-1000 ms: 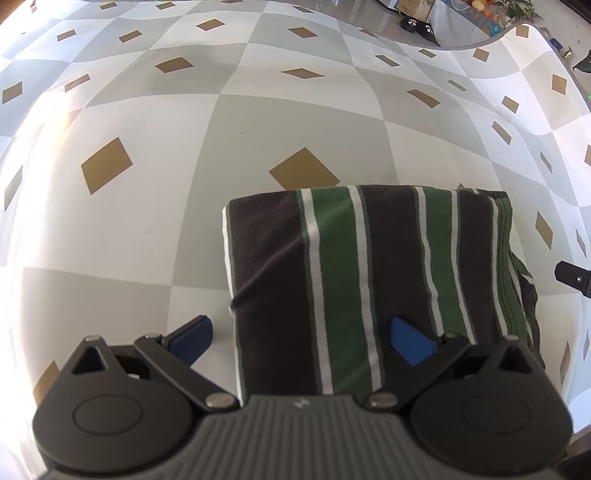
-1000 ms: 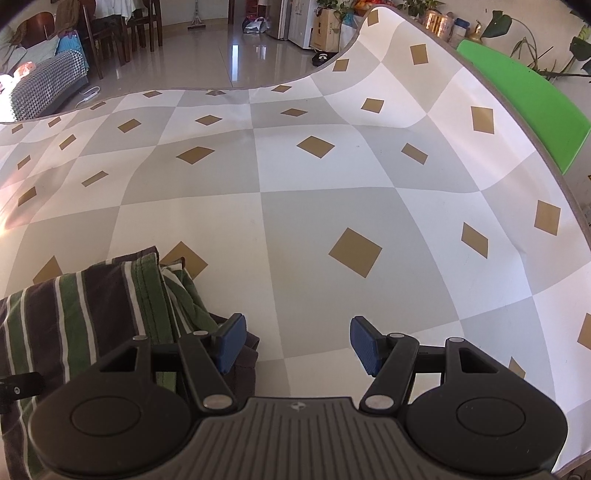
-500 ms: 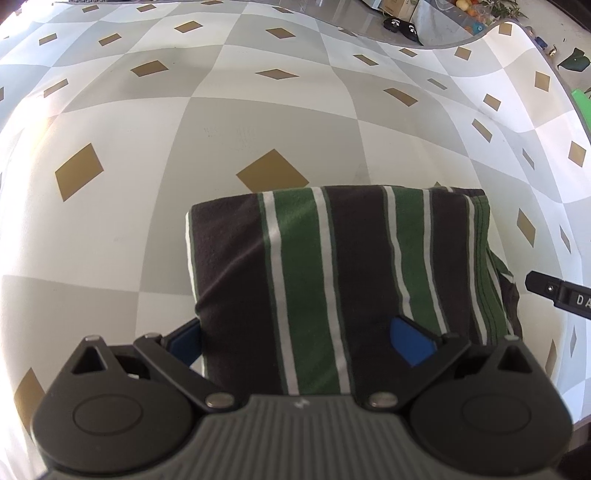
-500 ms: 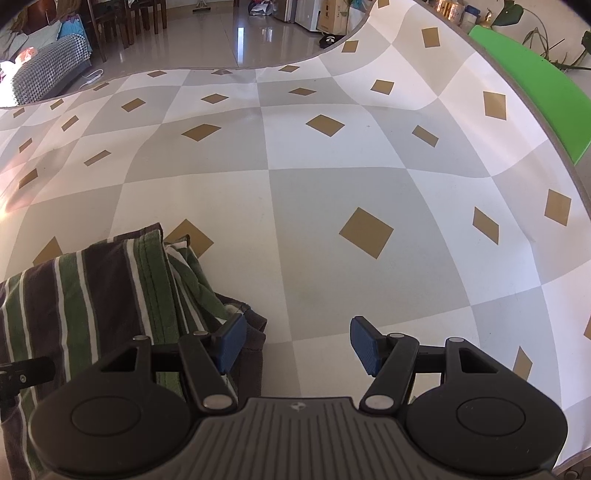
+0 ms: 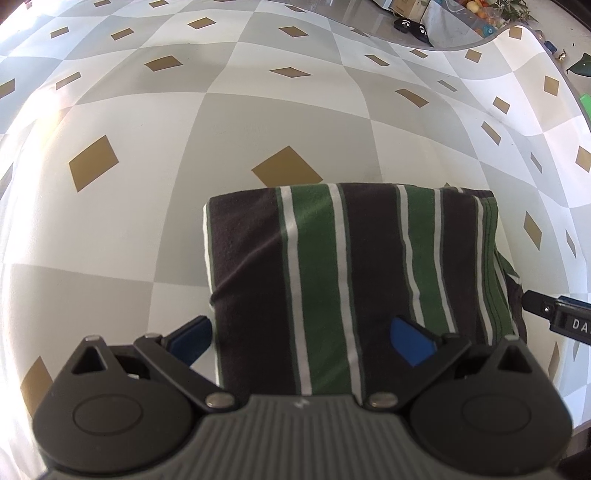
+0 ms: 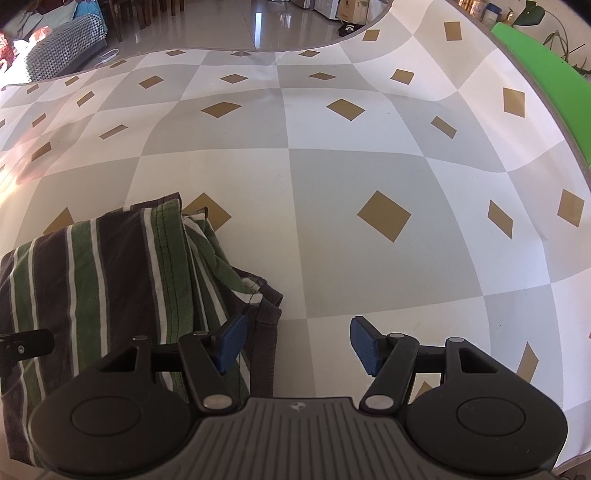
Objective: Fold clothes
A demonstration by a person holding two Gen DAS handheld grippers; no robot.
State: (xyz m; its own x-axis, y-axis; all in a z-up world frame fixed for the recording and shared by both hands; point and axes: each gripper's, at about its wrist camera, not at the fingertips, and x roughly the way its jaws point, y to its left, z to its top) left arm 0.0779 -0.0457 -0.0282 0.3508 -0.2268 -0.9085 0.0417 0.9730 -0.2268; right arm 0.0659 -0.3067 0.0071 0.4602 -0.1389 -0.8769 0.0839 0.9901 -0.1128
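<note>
A folded garment [image 5: 354, 266] with dark, green and white stripes lies flat on the checked tablecloth [image 5: 258, 122]. My left gripper [image 5: 301, 338] hovers open over its near left part, one blue pad off the left edge and the other above the cloth. In the right wrist view the same garment [image 6: 110, 280] lies at the lower left, its loose dark hem bunched at the right side. My right gripper [image 6: 295, 343] stands open at that right edge, its left pad over the hem and its right pad over bare tablecloth [image 6: 362, 229]. Nothing is gripped.
The table's far edge curves around, with shiny floor and dark slippers [image 5: 412, 26] beyond. A green board [image 6: 546, 70] runs along the right edge. A checked sofa [image 6: 62, 48] and chairs stand far off. The other gripper's tip [image 5: 557, 317] shows at the right.
The garment's place in the left view shifted slightly and came back; the right gripper edged closer to the garment's right hem. Both grippers stayed open.
</note>
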